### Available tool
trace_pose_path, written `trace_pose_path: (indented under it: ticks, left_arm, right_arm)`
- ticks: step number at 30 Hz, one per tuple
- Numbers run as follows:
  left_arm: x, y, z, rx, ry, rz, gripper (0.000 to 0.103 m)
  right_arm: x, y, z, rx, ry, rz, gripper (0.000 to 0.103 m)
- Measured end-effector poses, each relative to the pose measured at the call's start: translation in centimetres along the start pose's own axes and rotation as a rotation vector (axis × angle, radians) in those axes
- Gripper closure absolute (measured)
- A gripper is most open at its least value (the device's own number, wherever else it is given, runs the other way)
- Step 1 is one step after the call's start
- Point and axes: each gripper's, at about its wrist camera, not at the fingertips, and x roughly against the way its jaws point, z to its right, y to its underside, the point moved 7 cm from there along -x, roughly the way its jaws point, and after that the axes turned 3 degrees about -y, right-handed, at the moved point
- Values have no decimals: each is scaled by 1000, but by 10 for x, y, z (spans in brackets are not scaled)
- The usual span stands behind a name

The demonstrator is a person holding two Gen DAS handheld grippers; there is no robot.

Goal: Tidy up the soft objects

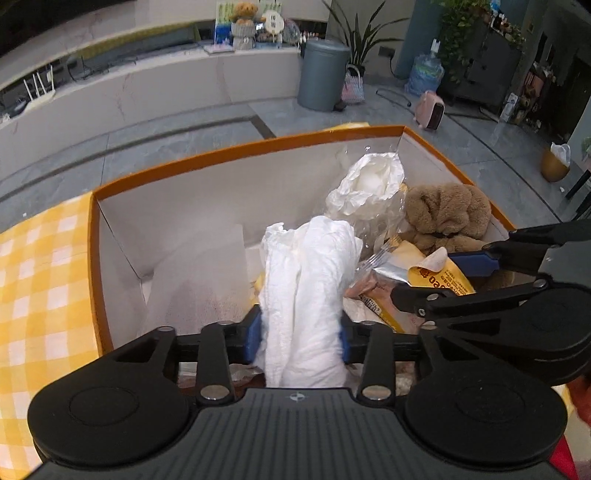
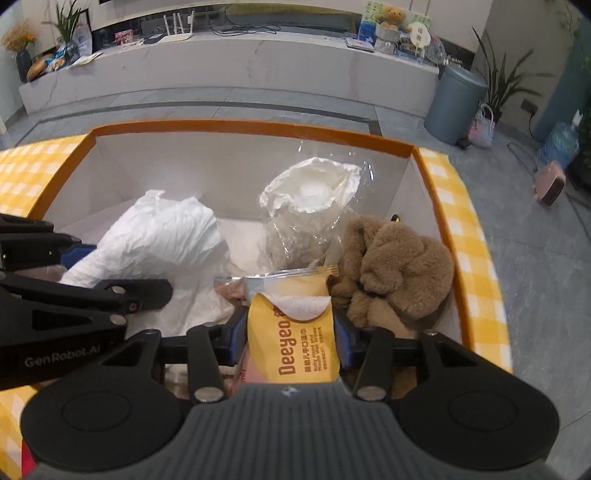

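In the orange-rimmed white cardboard box (image 1: 236, 151), the left hand-held gripper (image 1: 301, 332) pinches a crumpled white soft bundle (image 1: 306, 280) at lower centre, while the right hand-held gripper (image 2: 291, 332) pinches a yellow wet-wipes pack (image 2: 291, 339).

The place looked like a lived-in home, likely a living room. A long pale stone ledge (image 2: 229, 70) ran along the far wall, carrying a teddy bear (image 2: 391, 16), a white router (image 2: 179, 31) with loose cables, cards and small ornaments. On the grey tiled floor (image 1: 155, 147) stood a lidded grey bin (image 1: 323, 74), leafy potted plants (image 1: 364, 37), a large water bottle (image 1: 424, 75) and a small pink heater (image 1: 430, 110). A yellow checked tablecloth (image 1: 40, 266) covered the table.
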Motion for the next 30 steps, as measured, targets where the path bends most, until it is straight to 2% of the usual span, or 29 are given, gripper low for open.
trace_pose_path:
  ticks: [2, 4, 7, 9, 14, 21, 26, 30]
  left_arm:
    - [8, -1, -1, -1, -18, 21, 41]
    - [18, -3, -1, -16, -34, 39, 30]
    - [38, -11, -3, -37, -53, 75, 19]
    - [51, -17, -2, -46, -67, 113, 18]
    - [98, -15, 1, -13, -22, 228, 16]
    - [172, -5, 6, -22, -30, 394, 16]
    - [220, 12, 5, -2, -21, 476, 16]
    - [248, 31, 14, -31, -25, 552, 16]
  right_arm:
    - [8, -2, -2, 36, 32, 5, 48]
    - [17, -4, -4, 66, 61, 8, 41]
    - [36, -6, -6, 85, 63, 26, 30]
    - [52, -8, -8, 95, 61, 47, 23]
    - [98, -6, -17, 122, 67, 102, 19]
    - [175, 3, -30, 124, 66, 229, 14]
    - [229, 23, -41, 66, 19, 353, 14]
    - [262, 47, -54, -5, -24, 432, 11]
